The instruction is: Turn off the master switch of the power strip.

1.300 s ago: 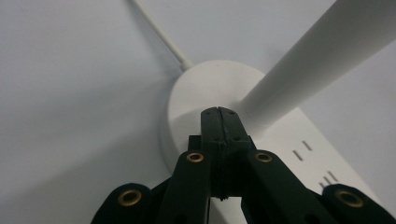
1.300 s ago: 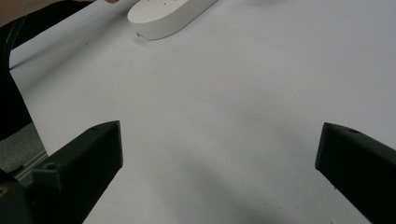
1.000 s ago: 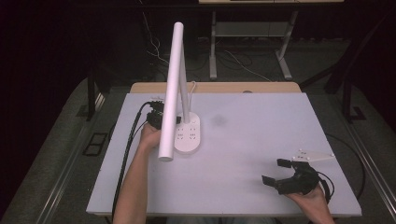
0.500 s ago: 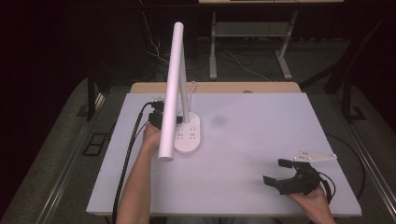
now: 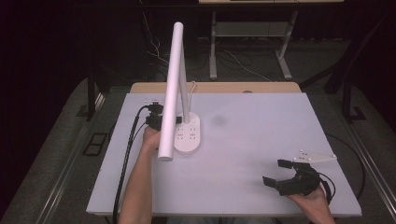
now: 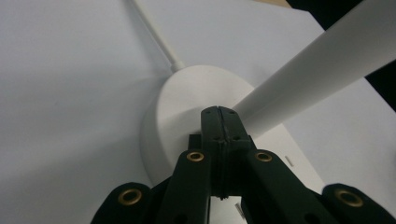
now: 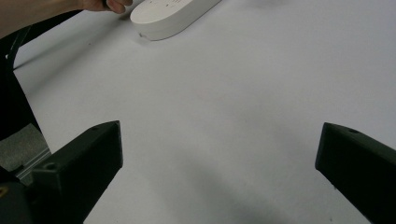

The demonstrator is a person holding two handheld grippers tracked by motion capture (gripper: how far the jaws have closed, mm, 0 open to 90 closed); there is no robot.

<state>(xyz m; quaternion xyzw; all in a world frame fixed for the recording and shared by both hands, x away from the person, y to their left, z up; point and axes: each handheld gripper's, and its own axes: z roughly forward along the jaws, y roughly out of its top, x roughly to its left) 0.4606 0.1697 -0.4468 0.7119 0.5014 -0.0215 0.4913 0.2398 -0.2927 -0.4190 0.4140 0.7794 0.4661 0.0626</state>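
At the centre left of the high view, the table (image 5: pixel 261 154) is seen bearing the lamp (image 5: pixel 187 136), its long head slanting from the top centre down to the base. Just left of that base, the left gripper (image 5: pixel 156 117) is held shut on nothing, tips at the base's edge. At lower right, well apart, the right gripper (image 5: pixel 286 177) is held open.

A large white table (image 5: pixel 261 154) stands on grey carpet (image 5: pixel 60 158). Behind it, in the dark, is a metal desk frame (image 5: pixel 252 32) with loose cables (image 5: pixel 233 58) on the floor.
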